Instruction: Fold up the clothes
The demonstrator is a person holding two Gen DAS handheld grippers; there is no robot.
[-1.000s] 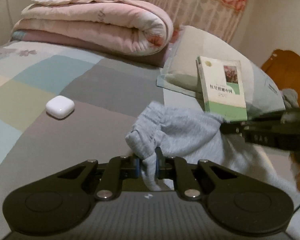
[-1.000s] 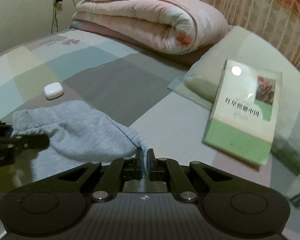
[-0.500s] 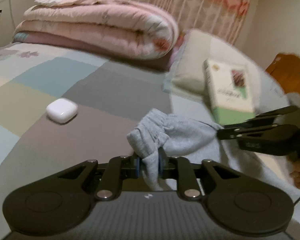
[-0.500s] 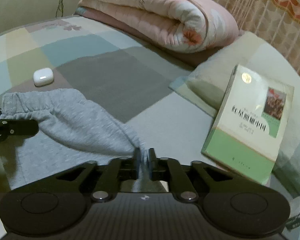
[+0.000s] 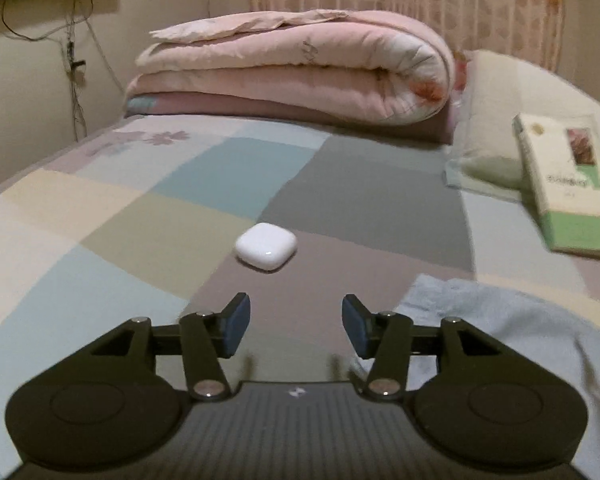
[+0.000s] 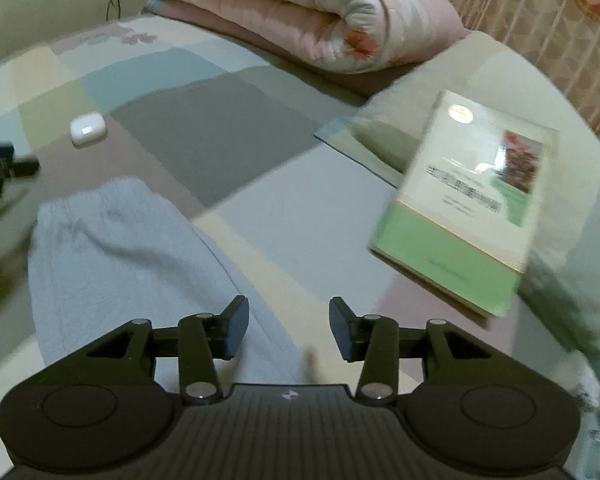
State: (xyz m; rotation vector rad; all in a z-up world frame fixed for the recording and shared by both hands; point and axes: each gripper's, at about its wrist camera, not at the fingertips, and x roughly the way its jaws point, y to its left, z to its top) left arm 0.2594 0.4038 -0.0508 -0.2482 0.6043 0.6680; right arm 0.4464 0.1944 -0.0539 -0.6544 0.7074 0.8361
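Observation:
A light grey garment [image 6: 120,264] lies flat on the patchwork bedspread, its elastic waistband toward the far end. In the left wrist view the garment [image 5: 496,320] shows at the lower right, beside and behind the right finger. My left gripper [image 5: 296,328] is open above bare bedspread, nothing between its blue pads. My right gripper [image 6: 286,330] is open too, its left finger over the garment's right edge, the gap empty. The left gripper's dark tip [image 6: 4,168] shows at the left edge of the right wrist view.
A white earbud case [image 5: 266,246] rests on the bedspread just ahead of the left gripper. A green and white book [image 6: 472,204] leans on a pale pillow [image 6: 500,80] at the right. A folded pink quilt [image 5: 300,76] fills the head of the bed.
Both grippers have opened and let go of the grey garment, which now lies flat on the bed. The left gripper has swung left, away from the cloth.

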